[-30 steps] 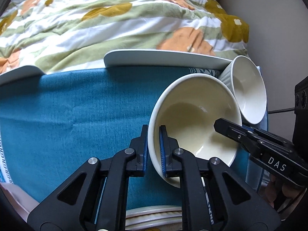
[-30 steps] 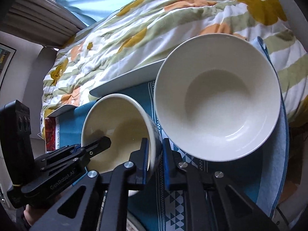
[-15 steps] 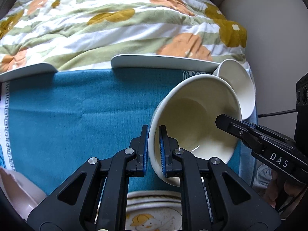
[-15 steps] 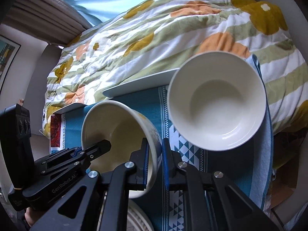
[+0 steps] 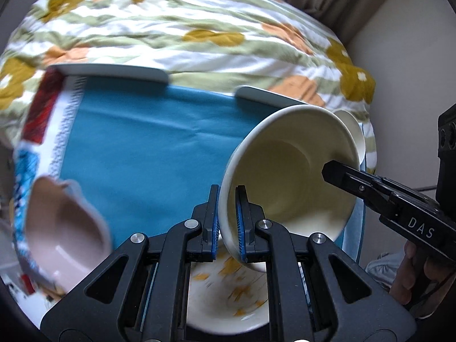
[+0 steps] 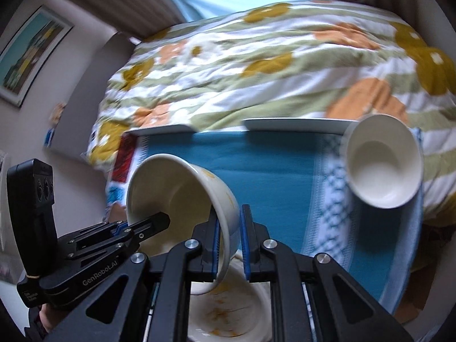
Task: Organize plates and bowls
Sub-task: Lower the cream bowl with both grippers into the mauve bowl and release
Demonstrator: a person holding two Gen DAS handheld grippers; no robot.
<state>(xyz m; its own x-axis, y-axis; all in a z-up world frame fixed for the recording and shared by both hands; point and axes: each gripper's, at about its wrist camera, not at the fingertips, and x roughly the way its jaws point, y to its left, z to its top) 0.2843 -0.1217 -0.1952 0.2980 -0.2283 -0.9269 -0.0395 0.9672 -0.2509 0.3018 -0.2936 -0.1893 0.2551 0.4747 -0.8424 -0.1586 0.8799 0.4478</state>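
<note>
A cream bowl (image 5: 285,176) (image 6: 171,188) hangs tilted above the blue cloth (image 5: 148,148) (image 6: 270,171), held from two sides. My left gripper (image 5: 228,196) is shut on its near rim, one pad inside and one outside. My right gripper (image 6: 229,219) is shut on the opposite rim, and its finger (image 5: 336,171) shows inside the bowl in the left wrist view. Below the lifted bowl sits another cream bowl with yellow print (image 5: 228,293) (image 6: 228,307), partly hidden by the grippers. A plain white bowl (image 6: 382,162) (image 5: 356,131) stands at the cloth's right end.
A pink bowl (image 5: 65,228) lies at the near left of the cloth. Two white plates (image 5: 114,71) (image 5: 265,97) rest along the far edge, against a flowered quilt (image 6: 256,57). A wall stands to the right, and a person's hand (image 5: 410,273) grips the right tool.
Both grippers have risen and shifted left with the cream bowl between them. The white bowl now lies farther off to the right. The printed bowl and the pink bowl have come into view.
</note>
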